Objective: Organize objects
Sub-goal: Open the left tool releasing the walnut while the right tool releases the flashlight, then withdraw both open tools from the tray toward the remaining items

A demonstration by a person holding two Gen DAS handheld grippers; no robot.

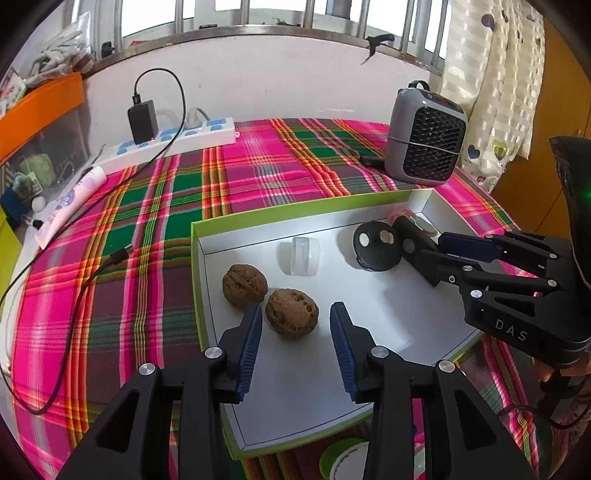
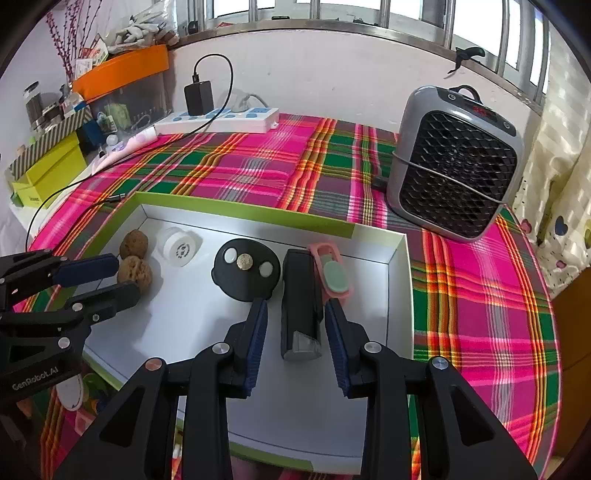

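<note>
- Left tongs (image 1: 295, 325): spread, a walnut (image 1: 291, 313) between the pads, untouched.
- Right tongs (image 2: 295, 325): spread, flanking a black bar (image 2: 301, 302), clear of it.
- Both items lie in the white tray (image 2: 400, 295) on the plaid bench (image 1: 258, 166).

A lived-in room at home.
Plaid cloth (image 2: 258, 166) on the table, heart-print curtain (image 1: 491, 92), barred window (image 2: 369, 14), small heater (image 2: 458, 162), power strip (image 2: 218, 120), cluttered storage boxes (image 2: 122, 74).

a tabletop (image 2: 258, 166) under a pink, green and orange plaid cloth carries a green-rimmed white box tray (image 2: 258, 212) near the front, a grey fan heater (image 2: 458, 162) at the right, a white power strip (image 2: 218, 120) at the back
</note>
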